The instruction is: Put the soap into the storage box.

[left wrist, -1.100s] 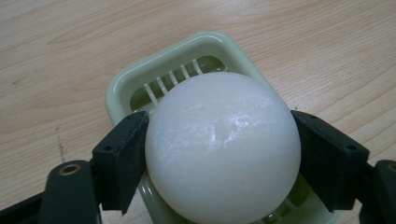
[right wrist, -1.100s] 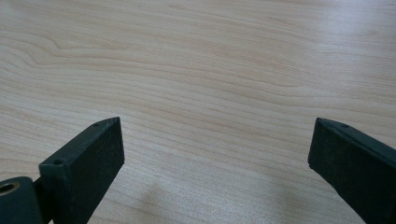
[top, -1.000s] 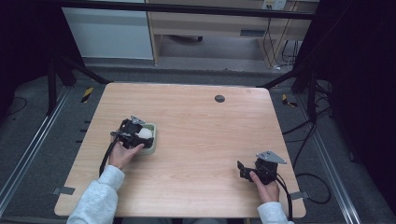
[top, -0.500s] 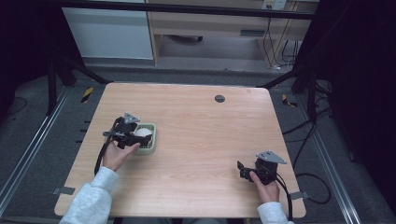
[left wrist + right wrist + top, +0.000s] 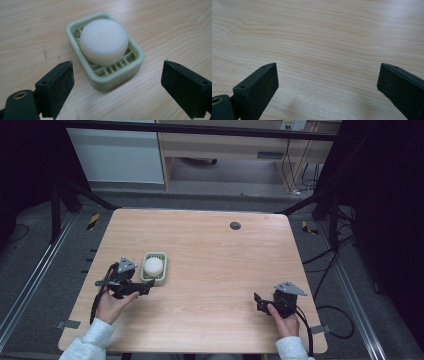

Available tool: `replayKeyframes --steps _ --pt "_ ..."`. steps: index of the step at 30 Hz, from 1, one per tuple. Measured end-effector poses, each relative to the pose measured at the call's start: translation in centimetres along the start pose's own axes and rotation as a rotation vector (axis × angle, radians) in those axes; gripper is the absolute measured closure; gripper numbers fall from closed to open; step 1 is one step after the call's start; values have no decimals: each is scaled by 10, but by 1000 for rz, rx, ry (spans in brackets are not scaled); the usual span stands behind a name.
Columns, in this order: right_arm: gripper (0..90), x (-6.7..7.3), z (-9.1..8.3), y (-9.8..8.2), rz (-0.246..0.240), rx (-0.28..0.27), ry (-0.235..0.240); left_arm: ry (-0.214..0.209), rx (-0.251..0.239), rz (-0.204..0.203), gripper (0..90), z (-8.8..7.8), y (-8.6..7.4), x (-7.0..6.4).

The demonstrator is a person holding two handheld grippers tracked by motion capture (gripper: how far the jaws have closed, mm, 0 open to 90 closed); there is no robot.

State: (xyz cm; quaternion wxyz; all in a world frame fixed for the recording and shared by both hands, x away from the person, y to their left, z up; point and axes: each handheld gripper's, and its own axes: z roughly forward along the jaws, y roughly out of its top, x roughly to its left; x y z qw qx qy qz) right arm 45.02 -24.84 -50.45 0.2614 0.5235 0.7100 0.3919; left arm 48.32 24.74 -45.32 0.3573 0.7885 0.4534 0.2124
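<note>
White round soap (image 5: 104, 40) lies in green dish (image 5: 75, 27), table (image 5: 210, 250) at 9 o'clock. Left gripper (image 5: 117, 86) just beside dish, jaws wide apart, empty. Right gripper (image 5: 327, 90) at 4 o'clock, jaws apart, empty.

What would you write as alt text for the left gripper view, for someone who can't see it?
A round white soap bar sits in a pale green slatted soap dish on a light wooden table. In the foreground the left gripper has its two black jaws wide apart, holding nothing, just short of the dish.
</note>
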Motion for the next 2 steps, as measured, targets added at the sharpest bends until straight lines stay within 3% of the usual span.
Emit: replayKeyframes --steps 2 --pt "40 0 0 0 0 -1 2 4 4 -15 111 -3 -9 1"
